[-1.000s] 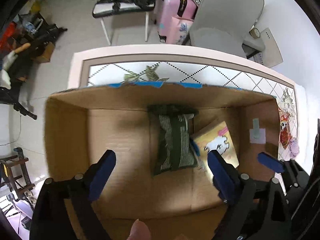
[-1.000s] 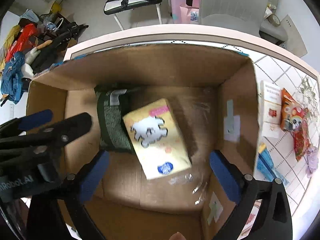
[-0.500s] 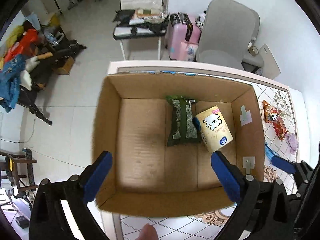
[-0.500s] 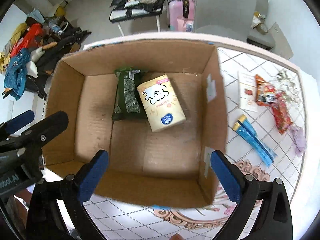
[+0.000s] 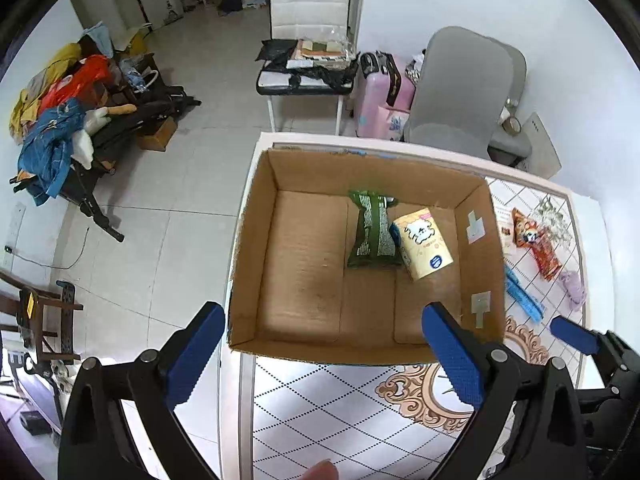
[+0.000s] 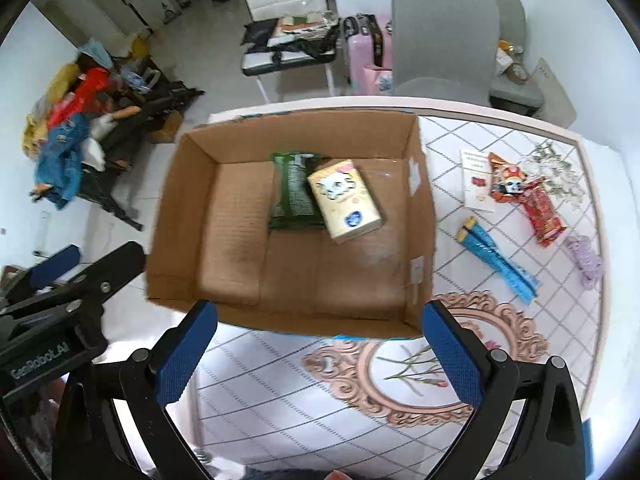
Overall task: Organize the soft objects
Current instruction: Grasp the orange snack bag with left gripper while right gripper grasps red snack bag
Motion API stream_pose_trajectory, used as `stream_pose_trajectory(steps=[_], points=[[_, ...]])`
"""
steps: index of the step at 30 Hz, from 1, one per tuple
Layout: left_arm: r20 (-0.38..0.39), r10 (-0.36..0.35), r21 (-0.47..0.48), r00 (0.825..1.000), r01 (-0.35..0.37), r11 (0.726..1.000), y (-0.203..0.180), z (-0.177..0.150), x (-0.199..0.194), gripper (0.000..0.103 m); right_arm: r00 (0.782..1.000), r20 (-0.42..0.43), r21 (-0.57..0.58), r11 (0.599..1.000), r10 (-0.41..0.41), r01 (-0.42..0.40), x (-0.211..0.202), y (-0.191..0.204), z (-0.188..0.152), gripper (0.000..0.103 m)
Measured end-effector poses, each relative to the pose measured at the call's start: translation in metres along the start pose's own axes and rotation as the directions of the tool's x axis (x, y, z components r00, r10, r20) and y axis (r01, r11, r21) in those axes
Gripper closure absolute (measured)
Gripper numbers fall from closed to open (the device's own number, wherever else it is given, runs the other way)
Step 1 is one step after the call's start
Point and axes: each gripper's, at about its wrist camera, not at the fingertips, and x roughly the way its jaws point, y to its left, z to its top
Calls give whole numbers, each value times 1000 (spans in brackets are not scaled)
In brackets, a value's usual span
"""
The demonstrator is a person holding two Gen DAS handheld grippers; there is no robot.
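box [image 6: 421, 216] on the surface [image 6: 304, 392], snack bag [image 6: 294, 196] and tissue pack [image 6: 345, 199] touching inside it, more packets [image 6: 536, 204] lying right of the box, chairs [image 6: 440, 28] behind

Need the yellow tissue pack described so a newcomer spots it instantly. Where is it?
Find the open cardboard box on the patterned table. Two packs lie inside it, toward the far wall. The yellow tissue pack is the right-hand one, overlapping the dark green pack; only it is pale yellow with a white cartoon animal.
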Motion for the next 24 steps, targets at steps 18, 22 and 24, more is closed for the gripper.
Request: stream_pose_trajectory(steps=[18,22,24], points=[[-207,-238,39,949,251,967,-243,43,69,2,995,-56,211,973,-82,93,6,-323,47,0],[-289,-188,69,939,216,974,-299,61,127,2,984,-162,167,981,-71,99,70,-367,72,6],[-322,-139,91,936,177,980,-315,68,153,2,973,-223,129,988,-56,87,109,-373,84,10]])
